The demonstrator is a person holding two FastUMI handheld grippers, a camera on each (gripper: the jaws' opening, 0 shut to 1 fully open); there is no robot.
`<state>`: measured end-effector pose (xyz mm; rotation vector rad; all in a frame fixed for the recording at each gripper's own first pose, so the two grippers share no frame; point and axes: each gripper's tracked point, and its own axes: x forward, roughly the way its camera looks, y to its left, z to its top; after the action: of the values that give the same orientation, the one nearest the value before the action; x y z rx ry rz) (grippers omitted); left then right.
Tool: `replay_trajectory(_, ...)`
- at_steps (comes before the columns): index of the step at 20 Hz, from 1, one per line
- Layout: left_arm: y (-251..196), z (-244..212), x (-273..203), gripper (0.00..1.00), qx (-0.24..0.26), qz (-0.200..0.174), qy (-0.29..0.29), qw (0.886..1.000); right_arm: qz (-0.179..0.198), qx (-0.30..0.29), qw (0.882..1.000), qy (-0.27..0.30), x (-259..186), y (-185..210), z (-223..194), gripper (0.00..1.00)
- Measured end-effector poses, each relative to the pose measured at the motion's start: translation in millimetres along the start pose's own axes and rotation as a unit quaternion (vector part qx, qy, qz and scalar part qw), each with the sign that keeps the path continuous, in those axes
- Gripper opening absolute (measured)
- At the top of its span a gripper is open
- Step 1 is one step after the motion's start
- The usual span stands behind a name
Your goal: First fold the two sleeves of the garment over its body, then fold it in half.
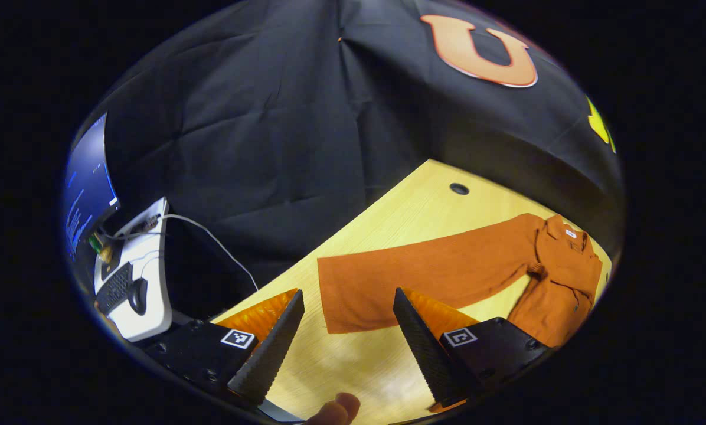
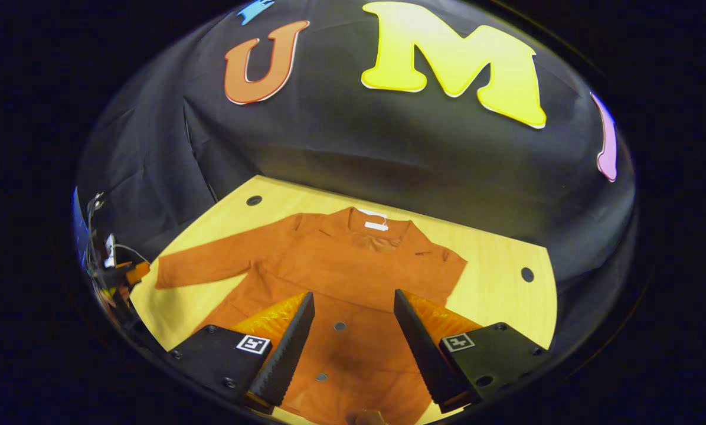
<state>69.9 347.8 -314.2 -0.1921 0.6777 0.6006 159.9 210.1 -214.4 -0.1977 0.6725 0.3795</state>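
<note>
Both grippers, left (image 1: pixel 344 339) and right (image 2: pixel 353 348), gaped empty; the outstretched sleeve (image 1: pixel 424 274), probably unfolded, wanted a cuff-end pinch.

In the right gripper view, the garment (image 2: pixel 353 277) runs under the right gripper (image 2: pixel 353 348), whose fingers cover parts of its front, and its hem is cut off at the bottom edge. One sleeve (image 2: pixel 441 277) ends folded or tucked; which cannot be told. In the left gripper view, the left gripper (image 1: pixel 344 342) hides the near sleeve's (image 1: pixel 400 283) corner, and a fingertip (image 1: pixel 335 410) is cropped below. The screen (image 1: pixel 87 183) at the far left is too warped to make out.
</note>
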Motion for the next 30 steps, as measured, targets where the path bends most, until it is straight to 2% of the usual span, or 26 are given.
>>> replay_trajectory(3, 0.8, -9.4, 27.8, 1.00, -0.003, 0.026, 0.042, 0.999, -0.005, -0.003, 1.000, 0.016, -22.9, -9.0, -33.5, 0.90)
replay_trajectory(6, 7.3, -28.1, 49.2, 1.00, -0.033, 0.045, 0.093, 0.994, -0.003, -0.015, 0.999, 0.039, -38.8, -17.3, -61.3, 0.89)
replay_trajectory(8, 8.5, -36.7, 51.3, 1.00, -0.052, 0.048, 0.124, 0.990, -0.009, -0.017, 0.999, 0.045, -44.2, -27.8, -70.8, 0.89)
replay_trajectory(12, 5.9, -34.3, 57.1, 0.98, -0.059, 0.030, 0.149, 0.987, -0.011, 0.034, 0.998, 0.055, -51.8, -37.2, -77.5, 0.88)
replay_trajectory(15, 6.9, -36.6, 59.2, 0.97, -0.082, 0.024, 0.186, 0.979, -0.017, 0.049, 0.997, 0.052, -51.9, -46.1, -76.8, 0.88)
replay_trajectory(18, 5.4, -35.7, 65.0, 0.98, -0.062, 0.011, 0.234, 0.970, -0.019, 0.056, 0.997, 0.052, -53.5, -50.6, -79.9, 0.88)
replay_trajectory(22, 2.4, -36.8, 64.7, 0.98, -0.059, -0.003, 0.315, 0.947, -0.020, 0.068, 0.996, 0.047, -62.6, -56.2, -84.4, 0.88)
replay_trajectory(23, 3.1, -36.4, 64.9, 0.96, -0.054, -0.007, 0.323, 0.945, -0.023, 0.074, 0.996, 0.039, -65.6, -59.0, -83.4, 0.88)
replay_trajectory(25, 1.6, -34.3, 65.3, 0.89, -0.041, -0.017, 0.338, 0.940, -0.019, 0.083, 0.996, 0.030, -71.3, -60.7, -83.5, 0.88)
replay_trajectory(26, 0.1, -33.9, 64.9, 0.75, -0.034, -0.021, 0.341, 0.939, -0.022, 0.084, 0.996, 0.025, -77.2, -65.4, -84.5, 0.87)
replay_trajectory(27, -3.4, -34.5, 66.1, 0.68, -0.032, -0.023, 0.343, 0.939, -0.024, 0.089, 0.995, 0.022, -83.6, -68.0, -87.9, 0.88)
replay_trajectory(28, -7.0, -33.0, 64.5, 0.72, -0.033, -0.023, 0.341, 0.939, -0.024, 0.094, 0.995, 0.022, -89.7, -69.4, -91.6, 0.87)
replay_trajectory(30, -11.4, -34.9, 67.0, 0.52, -0.039, -0.023, 0.339, 0.940, -0.026, 0.096, 0.995, 0.024, -100.5, -73.2, -103.2, 0.88)
